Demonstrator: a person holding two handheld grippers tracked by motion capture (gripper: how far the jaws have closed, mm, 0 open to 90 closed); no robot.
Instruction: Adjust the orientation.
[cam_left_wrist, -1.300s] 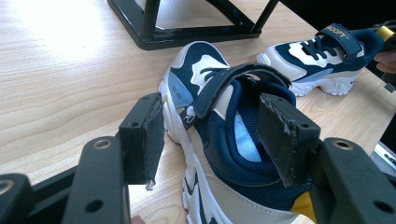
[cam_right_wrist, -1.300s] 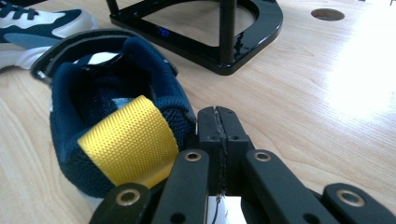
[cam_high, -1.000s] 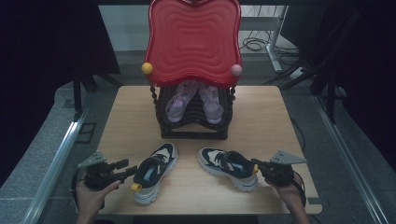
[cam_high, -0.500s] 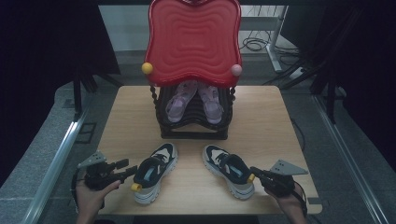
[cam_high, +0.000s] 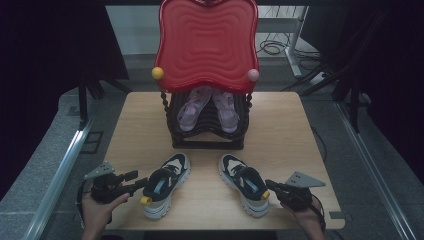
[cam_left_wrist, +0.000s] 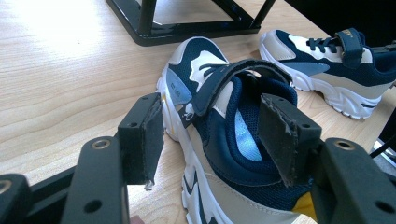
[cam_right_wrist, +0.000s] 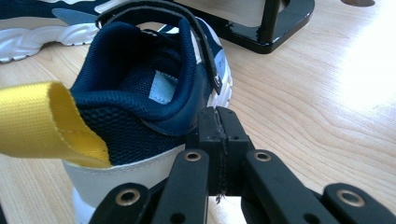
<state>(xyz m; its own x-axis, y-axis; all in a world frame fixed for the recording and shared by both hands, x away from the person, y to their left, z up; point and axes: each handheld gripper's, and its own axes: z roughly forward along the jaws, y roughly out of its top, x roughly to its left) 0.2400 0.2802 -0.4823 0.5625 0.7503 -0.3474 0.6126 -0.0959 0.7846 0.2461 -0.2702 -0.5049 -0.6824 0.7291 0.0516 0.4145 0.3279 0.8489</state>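
Observation:
Two navy-and-white sneakers stand on the wooden table (cam_high: 282, 130), toes toward the rack. In the high view my left gripper (cam_high: 140, 179) is at the heel of the left sneaker (cam_high: 165, 184). The left gripper view shows the left gripper (cam_left_wrist: 215, 130) open: one pad hangs outside the left sneaker (cam_left_wrist: 205, 93), the other over its opening, neither pressing. My right gripper (cam_high: 271, 186) is shut, its jaws together with nothing between them. Its tip (cam_right_wrist: 217, 127) rests against the heel of the right sneaker (cam_right_wrist: 140, 70), beside the yellow heel loop (cam_right_wrist: 44, 122).
A black shoe rack (cam_high: 207, 137) stands mid-table with a pair of lilac shoes (cam_high: 206, 107) on it and a red wavy tray (cam_high: 207, 45) on top. The right sneaker (cam_left_wrist: 327, 65) lies close beside the left one. Metal rails and cables flank the table.
The right sneaker has turned from lying crosswise to pointing its toe at the rack. My right gripper has shifted toward the front edge behind its heel. The left gripper kept still.

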